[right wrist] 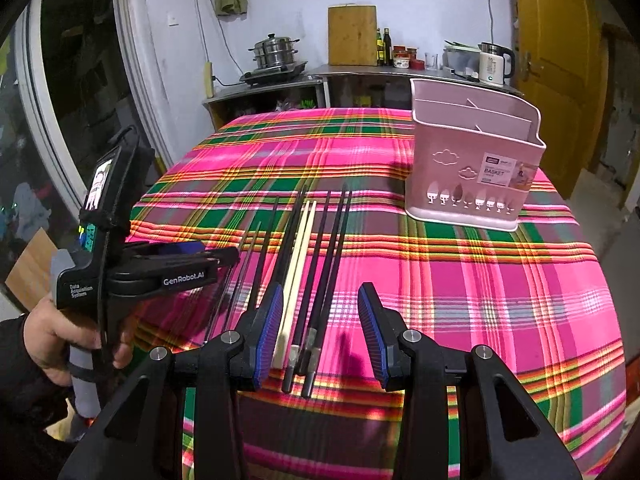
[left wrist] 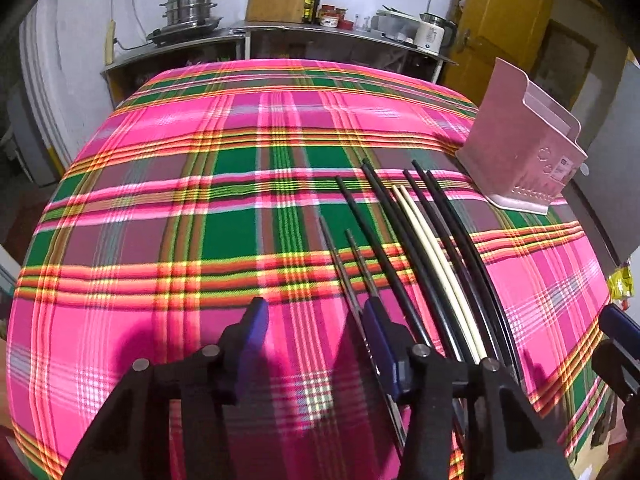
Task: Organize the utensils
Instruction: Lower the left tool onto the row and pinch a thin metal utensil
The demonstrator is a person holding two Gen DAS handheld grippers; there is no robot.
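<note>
Several chopsticks lie side by side on the plaid tablecloth (left wrist: pixel 160 208): black chopsticks (left wrist: pixel 400 240), a cream pair (left wrist: pixel 432 256) and a thin metal pair (left wrist: pixel 344 264). My left gripper (left wrist: pixel 316 320) hovers open over the left end of the row, with one metal chopstick just inside its right finger (left wrist: pixel 378 328), no pad pressing. In the right wrist view my right gripper (right wrist: pixel 322 320) stands open over black chopsticks (right wrist: pixel 320 280), with the cream pair (right wrist: pixel 298 256) by its left finger. A hand holds the left gripper (right wrist: pixel 228 258) at the left. An upright pink utensil basket (right wrist: pixel 472 168) with dividers stands behind.
The pink basket (left wrist: pixel 520 152) sits near the table's right edge. Behind the table runs a counter (right wrist: pixel 360 72) with a steamer pot (right wrist: pixel 274 52), a cutting board (right wrist: pixel 352 36), bottles and a kettle (right wrist: pixel 494 62). A yellow door (right wrist: pixel 560 60) is at the right.
</note>
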